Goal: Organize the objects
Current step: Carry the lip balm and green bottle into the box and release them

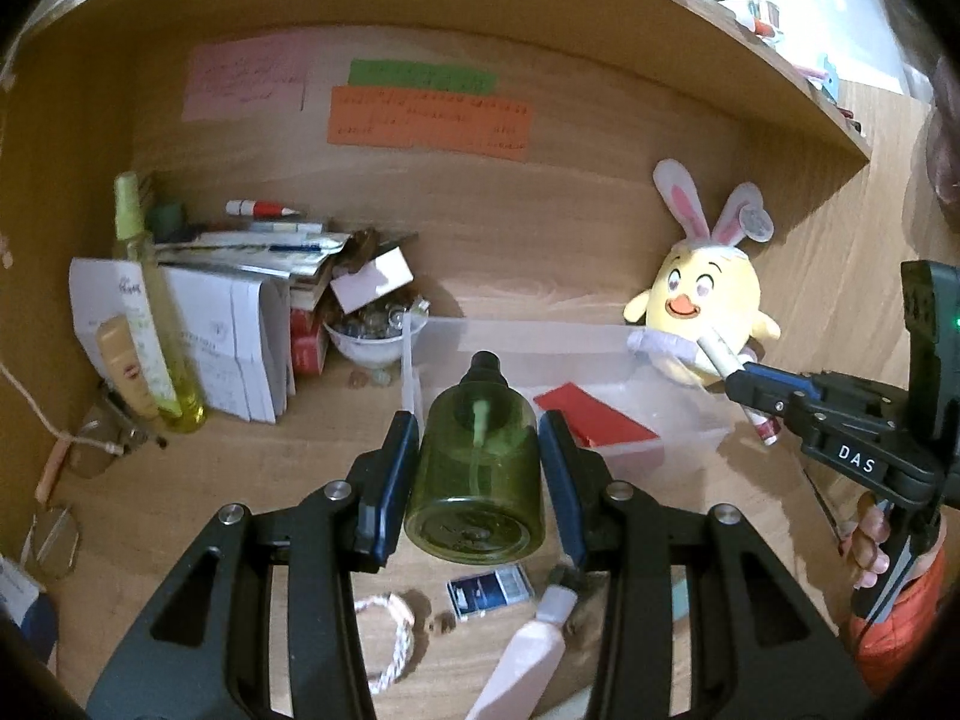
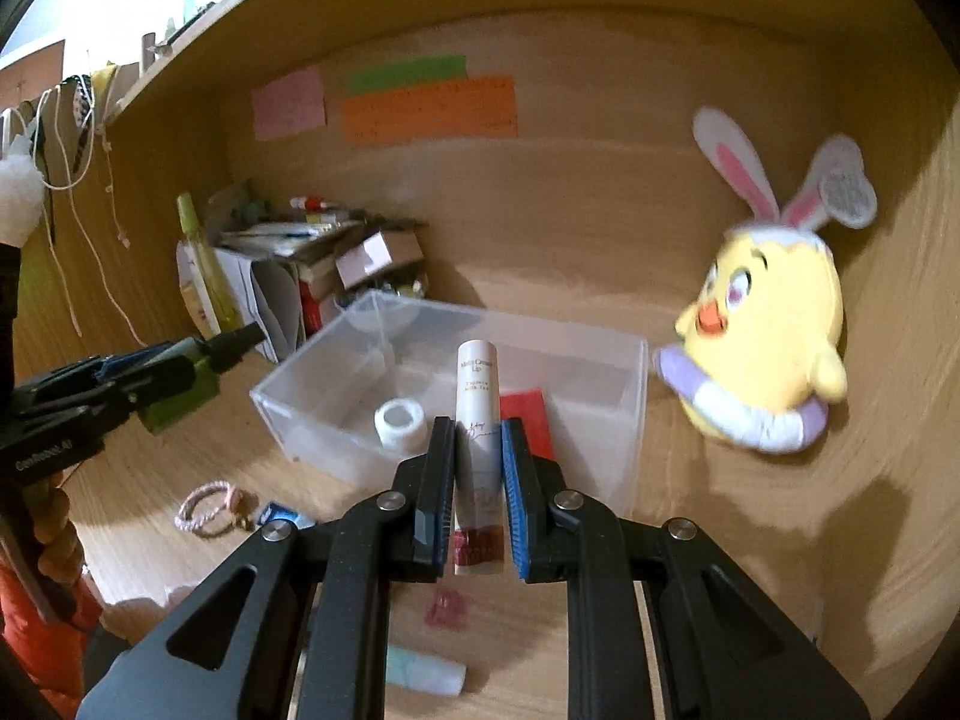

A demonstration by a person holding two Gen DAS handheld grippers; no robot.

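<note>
My left gripper is shut on a green pump bottle, held above the desk just in front of the clear plastic box. The bottle also shows in the right wrist view. My right gripper is shut on a white lip-balm tube, held over the near edge of the clear box. In the left wrist view the tube sits at the box's right end. The box holds a red card and a white tape roll.
A yellow chick plush leans on the back wall right of the box. Papers, a bowl and a tall yellow bottle crowd the left. A hair tie, a blue packet and a pink tube lie on the desk.
</note>
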